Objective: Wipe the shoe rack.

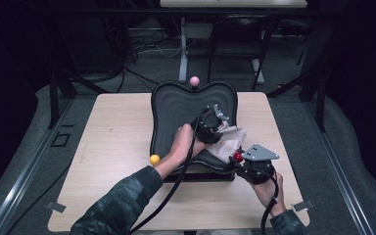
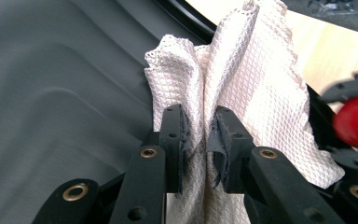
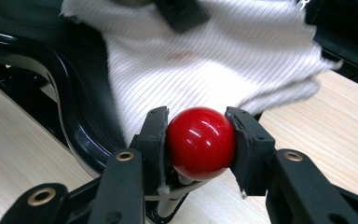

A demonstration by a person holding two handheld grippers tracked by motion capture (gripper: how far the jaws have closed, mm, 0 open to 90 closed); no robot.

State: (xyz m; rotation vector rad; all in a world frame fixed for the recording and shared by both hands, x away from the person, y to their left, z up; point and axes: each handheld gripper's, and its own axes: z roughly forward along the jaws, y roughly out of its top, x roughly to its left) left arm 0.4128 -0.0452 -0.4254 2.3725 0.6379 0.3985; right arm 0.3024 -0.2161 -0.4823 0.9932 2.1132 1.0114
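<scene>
Left gripper view: left tool (image 2: 200, 135) pinches a white waffle-textured cloth (image 2: 256, 93); right tool (image 3: 200, 140) clamps a glossy red ball (image 3: 200, 142).

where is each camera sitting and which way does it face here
High view: above the person's side, looking forward and down on the table; both forearms enter from below.
Left gripper view: rides the left gripper, looking along jaws pinching the white cloth.
Right gripper view: rides the right gripper, jaws clamping the red ball.
Shared: cloth, ball and black tray.

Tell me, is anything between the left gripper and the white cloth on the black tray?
Nothing visible: the left gripper already pinches a fold of the white cloth over the black tray. The right gripper clamps the red ball alongside.
</scene>
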